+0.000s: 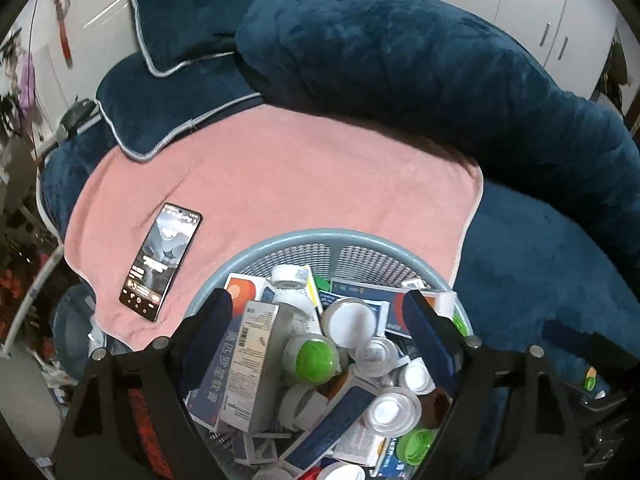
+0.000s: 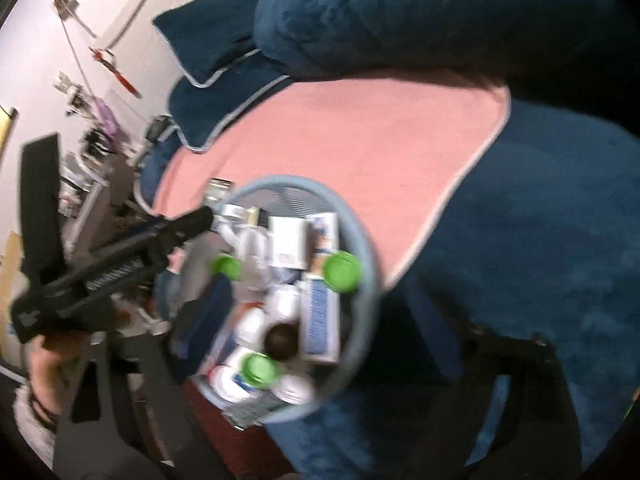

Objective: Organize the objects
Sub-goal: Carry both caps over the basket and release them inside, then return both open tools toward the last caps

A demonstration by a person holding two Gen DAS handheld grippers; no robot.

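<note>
Many small boxes and bottles fill the grey basket [image 1: 328, 236], which stands on the near edge of the pink towel [image 1: 280, 172]. Nothing from it lies sorted on the towel yet; only a phone [image 1: 160, 262] lies beside the basket. Above the basket, the left gripper [image 1: 320, 316] and right gripper [image 2: 316, 320] both hang released, grasping nothing.

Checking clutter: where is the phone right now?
In the left wrist view, the phone lies screen-up on the pink towel, left of the basket.
</note>
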